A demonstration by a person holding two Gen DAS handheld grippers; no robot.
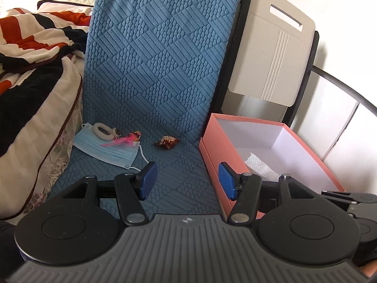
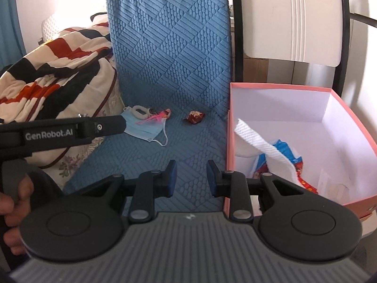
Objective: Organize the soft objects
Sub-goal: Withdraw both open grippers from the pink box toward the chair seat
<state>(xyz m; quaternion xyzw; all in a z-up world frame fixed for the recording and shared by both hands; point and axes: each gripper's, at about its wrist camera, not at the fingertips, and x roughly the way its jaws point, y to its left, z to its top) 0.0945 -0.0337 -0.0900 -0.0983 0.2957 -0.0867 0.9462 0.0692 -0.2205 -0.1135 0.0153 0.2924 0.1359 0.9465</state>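
On the blue textured seat lie a light-blue face mask (image 1: 106, 151) (image 2: 146, 128), a white fluffy scrunchie (image 1: 103, 131) (image 2: 141, 112), a pink hair clip (image 1: 122, 140) (image 2: 159, 117) and a small red-brown pouch (image 1: 166, 141) (image 2: 194, 117). To their right stands a pink box (image 1: 212, 155) (image 2: 278, 86), which holds a white cloth (image 1: 261, 167) (image 2: 264, 146) and a colourful packet (image 2: 282, 149). My left gripper (image 1: 188, 180) hangs open above the seat, short of the mask, with nothing between its pads. Beside the box's left wall my right gripper (image 2: 191, 179) is narrowly open and empty.
A striped red, black and cream blanket (image 1: 35, 54) (image 2: 54, 70) is heaped on a bed at the left. A white folding chair back (image 1: 271, 54) (image 2: 294, 18) stands behind the box. The blue seat back (image 1: 160, 47) rises behind the small things.
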